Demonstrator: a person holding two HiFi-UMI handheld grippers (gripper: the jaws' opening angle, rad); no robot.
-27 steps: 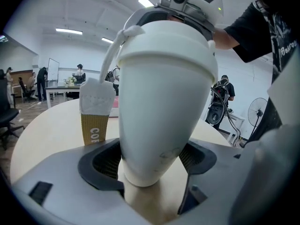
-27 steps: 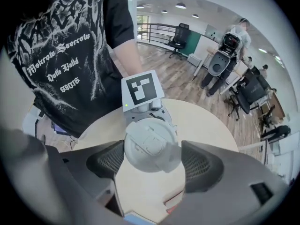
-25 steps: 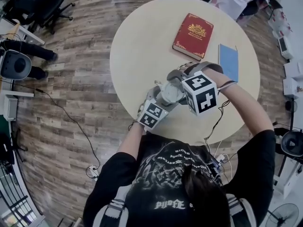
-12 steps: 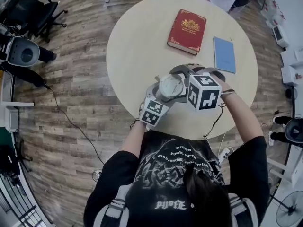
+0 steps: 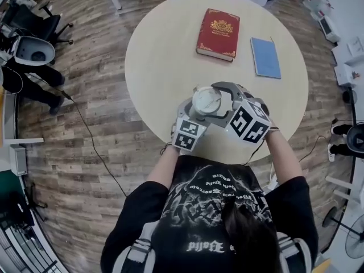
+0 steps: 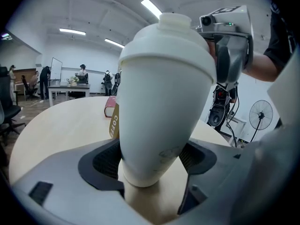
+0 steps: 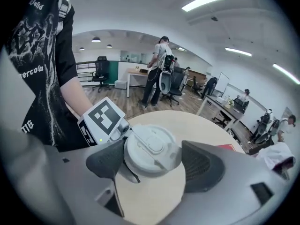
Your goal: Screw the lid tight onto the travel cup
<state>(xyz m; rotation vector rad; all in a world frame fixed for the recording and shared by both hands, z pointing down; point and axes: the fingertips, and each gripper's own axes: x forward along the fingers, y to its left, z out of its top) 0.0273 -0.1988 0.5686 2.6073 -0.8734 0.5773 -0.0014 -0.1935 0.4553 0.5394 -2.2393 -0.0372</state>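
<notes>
Change over the last second: the right gripper (image 7: 152,163) has rolled about its own axis. In the head view its marker cube (image 5: 250,124) now sits corner-up, where it lay squarer before. The left gripper (image 6: 151,159) has not shifted. The jaw opening looks the same throughout.

Tool state:
- The right jaws stand wide, one pad on each side of the lid (image 7: 151,149) at its rim. We read this as a grip on the lid (the far pad's contact is close but not crisp).
- The left jaws are clamped on the lower body of the white cup (image 6: 159,107), holding it upright.

Meaning for the task: a roll with the lid gripped and the cup braced reads as one twist of the thread. The lid sits level on the cup with no gap visible. Whether it is fully tight we cannot judge from here, and another twist may be needed.

Location: the cup is at the near side of the round table (image 5: 165,56), just in front of the person. We cannot tell whether its base rests on the top.

Surface: pale and matte. A red book (image 5: 218,34) and a blue notebook (image 5: 266,57) lie at the far side, well apart from the cup.

Room: open office with a wood-plank floor (image 5: 85,124), ceiling strip lights, desks and swivel chairs. Several people stand in the background.
</notes>
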